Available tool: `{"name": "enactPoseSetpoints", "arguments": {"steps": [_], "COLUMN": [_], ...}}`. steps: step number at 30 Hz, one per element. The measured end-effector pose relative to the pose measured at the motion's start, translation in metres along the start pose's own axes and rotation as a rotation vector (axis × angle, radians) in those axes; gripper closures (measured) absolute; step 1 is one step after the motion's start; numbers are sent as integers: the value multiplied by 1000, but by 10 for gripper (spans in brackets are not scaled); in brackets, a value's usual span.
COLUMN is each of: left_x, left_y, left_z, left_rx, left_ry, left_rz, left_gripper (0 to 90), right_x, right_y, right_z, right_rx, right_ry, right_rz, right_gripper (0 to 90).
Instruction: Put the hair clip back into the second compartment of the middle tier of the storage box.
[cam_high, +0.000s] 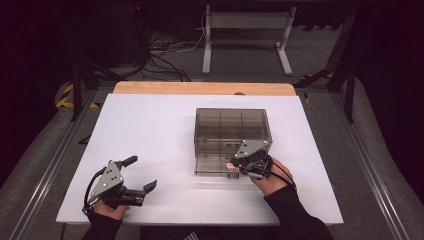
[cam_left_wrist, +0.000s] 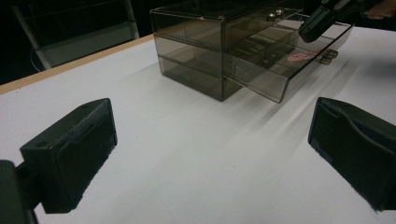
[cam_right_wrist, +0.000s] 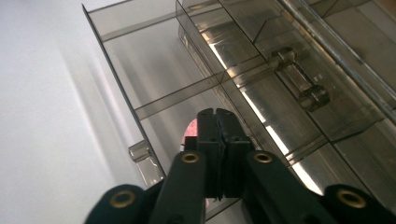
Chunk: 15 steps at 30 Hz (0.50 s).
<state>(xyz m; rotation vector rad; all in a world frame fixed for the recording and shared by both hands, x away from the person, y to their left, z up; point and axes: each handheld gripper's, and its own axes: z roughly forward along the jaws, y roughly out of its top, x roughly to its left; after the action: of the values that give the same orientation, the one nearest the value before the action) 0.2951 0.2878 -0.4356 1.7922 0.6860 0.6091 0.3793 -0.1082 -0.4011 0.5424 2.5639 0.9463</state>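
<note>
A smoky clear drawer box (cam_high: 232, 125) stands at the middle right of the white table (cam_high: 150, 130). Its lower drawer (cam_high: 212, 167) is pulled out toward me. My right gripper (cam_high: 235, 165) hovers over the drawer's front compartment with its jaws pressed together. A small pink thing (cam_high: 232, 168) lies in the drawer just under the tips; in the right gripper view the pink thing (cam_right_wrist: 190, 128) peeks out behind the right gripper (cam_right_wrist: 217, 114). My left gripper (cam_high: 141, 173) rests open near the front left, pointing at the box (cam_left_wrist: 196, 46), with nothing inside the left gripper (cam_left_wrist: 210, 154).
The drawer (cam_left_wrist: 280, 70) has dividers and a clear handle (cam_right_wrist: 142, 156) at its front; the upper drawer's handle (cam_right_wrist: 299, 79) is shut in. A wooden edge (cam_high: 205, 88) runs along the table's far side. Metal rails (cam_high: 45, 165) flank the table.
</note>
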Motion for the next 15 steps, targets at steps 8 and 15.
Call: {"name": "enactPoseSetpoints", "arguments": {"steps": [8,15], "left_x": [0,0], "left_y": [0,0], "left_z": [0,0], "left_rx": [3,0], "left_ry": [-1,-1], "left_rz": [-4,-3], "left_gripper": [21,21], "right_x": [4,11], "right_y": [5,6], "right_z": [-9,-15], "right_rx": [-11,-16], "right_ry": [13,30], "right_rz": [-16,-46], "right_gripper": [900,900]}}
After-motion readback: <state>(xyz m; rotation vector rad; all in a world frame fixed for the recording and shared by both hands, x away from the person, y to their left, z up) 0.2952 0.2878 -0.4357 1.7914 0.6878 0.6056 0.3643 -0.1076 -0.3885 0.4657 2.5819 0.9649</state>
